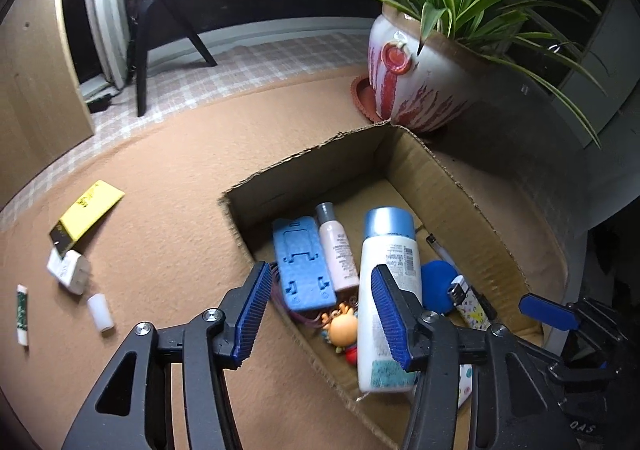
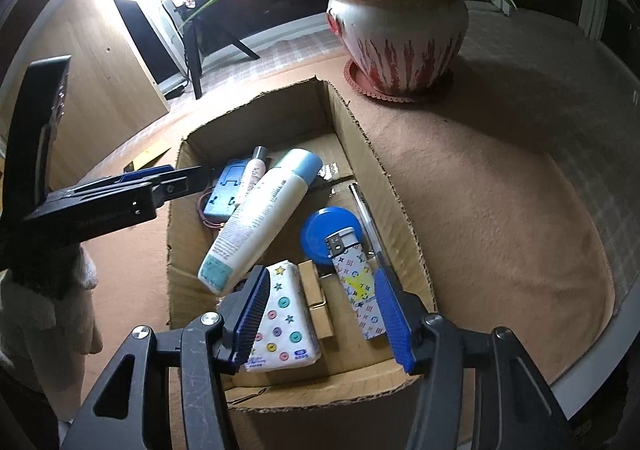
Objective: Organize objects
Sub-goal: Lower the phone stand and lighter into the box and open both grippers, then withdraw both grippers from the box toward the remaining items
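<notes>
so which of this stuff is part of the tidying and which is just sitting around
Part of the job:
brown cardboard box
white lotion bottle with blue cap
yellow flat packet
small white plug adapter
white cylindrical cap

Just there:
red-and-white ceramic plant pot
black tripod legs

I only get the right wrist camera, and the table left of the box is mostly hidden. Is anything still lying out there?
Observer: Yes, four things lie on the brown mat: a yellow box, a white plug, a white cap and a small tube.
Operator: Is the left gripper holding anything?
Observer: No. The left gripper is open above the cardboard box.
Operator: Anything hidden behind the white bottle?
Observer: An orange toy figure, beside the white bottle.
</notes>
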Tool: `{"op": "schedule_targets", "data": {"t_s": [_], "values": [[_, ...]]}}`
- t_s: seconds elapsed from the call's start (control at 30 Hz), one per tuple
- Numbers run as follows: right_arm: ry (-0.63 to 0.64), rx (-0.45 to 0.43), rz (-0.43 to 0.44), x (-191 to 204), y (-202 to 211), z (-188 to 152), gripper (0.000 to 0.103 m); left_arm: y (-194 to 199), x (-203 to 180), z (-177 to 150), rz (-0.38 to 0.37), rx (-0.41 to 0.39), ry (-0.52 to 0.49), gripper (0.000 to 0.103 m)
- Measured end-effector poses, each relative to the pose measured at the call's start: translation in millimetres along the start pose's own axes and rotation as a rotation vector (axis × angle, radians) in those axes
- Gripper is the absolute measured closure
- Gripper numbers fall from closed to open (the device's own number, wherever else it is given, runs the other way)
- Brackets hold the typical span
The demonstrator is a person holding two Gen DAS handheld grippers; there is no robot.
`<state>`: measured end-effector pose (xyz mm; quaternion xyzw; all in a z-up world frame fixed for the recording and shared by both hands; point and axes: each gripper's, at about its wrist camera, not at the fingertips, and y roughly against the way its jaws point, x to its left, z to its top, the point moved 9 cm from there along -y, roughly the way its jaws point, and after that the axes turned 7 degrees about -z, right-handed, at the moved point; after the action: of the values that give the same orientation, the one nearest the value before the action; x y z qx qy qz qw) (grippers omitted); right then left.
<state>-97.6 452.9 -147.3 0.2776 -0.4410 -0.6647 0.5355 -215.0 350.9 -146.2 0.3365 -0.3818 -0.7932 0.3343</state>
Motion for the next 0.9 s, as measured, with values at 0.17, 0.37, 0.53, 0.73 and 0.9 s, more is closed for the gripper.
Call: {"op": "schedule_targets", "data": {"t_s": [0.17,0.37,0.53,0.73,0.9], "values": [[0.014,-0.016,0.014,15,9,1,0.052,26,9,-11,0.011,-0.027,0.014,0.047],[0.049,-0.026,0.051,46,14,3,0.052,70,33,-30,0.054,-0.076,0.028,0.047],[0.088,-0.028,0.084,80,15,4,0.052,100,60,-49,0.077,-0.108,0.063,0.047],[0.138,-0.011,0.129,119,10,2,0.052,121,105,-80,0.088,-0.110,0.154,0.047],[0.178,0.013,0.160,150,2,1,0.052,130,158,-114,0.124,-0.082,0.247,0.047]]}}
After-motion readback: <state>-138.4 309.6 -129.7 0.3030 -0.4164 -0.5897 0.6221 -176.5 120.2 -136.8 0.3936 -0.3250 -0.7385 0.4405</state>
